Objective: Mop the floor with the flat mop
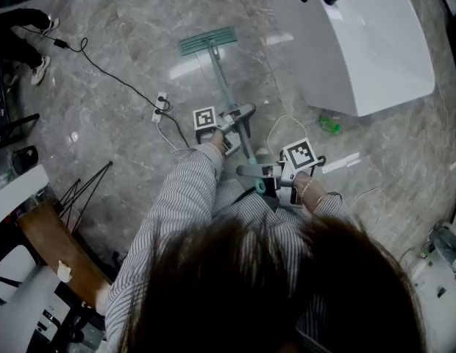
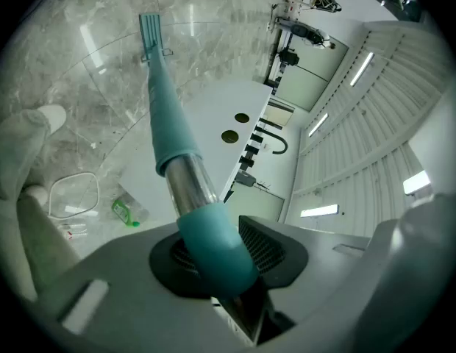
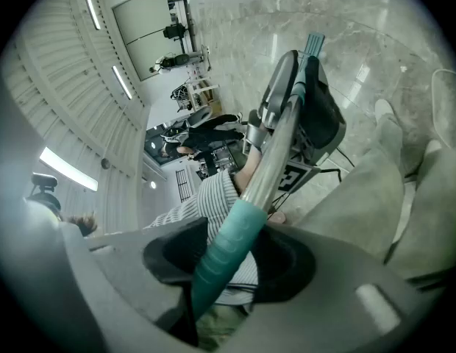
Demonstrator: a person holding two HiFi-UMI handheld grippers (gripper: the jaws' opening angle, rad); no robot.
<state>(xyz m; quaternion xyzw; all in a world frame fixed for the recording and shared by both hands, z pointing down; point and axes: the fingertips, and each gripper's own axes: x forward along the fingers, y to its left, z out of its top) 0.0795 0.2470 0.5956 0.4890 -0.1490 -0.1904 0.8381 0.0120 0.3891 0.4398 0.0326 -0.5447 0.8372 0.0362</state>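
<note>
The mop (image 1: pixel 225 90) stands out in front of the person, its flat head (image 1: pixel 207 41) down on the grey marble floor (image 1: pixel 125 20) and its pole slanting back to both grippers.

The likeliest trouble lies to the left. A black cable (image 1: pixel 110 72) runs to a power strip (image 1: pixel 162 103) near the pole, and a wide stroke that way could snag the cable or bring a damp head up to the strip. To the right, the head could knock the white machine (image 1: pixel 360 43) or push the green bottle (image 1: pixel 329 126) and the white cord (image 1: pixel 283 123) along. The pole could also twist in the jaws if pushed hard, since it is round and smooth.

The head is a narrow teal bar, lying square to the pole. The pole has teal sleeves with a bare steel stretch between them.

The left gripper (image 2: pixel 213 256) is clamped lower on the pole, over a teal sleeve. The right gripper (image 3: pixel 228 259) is clamped on the ribbed teal end.
</note>
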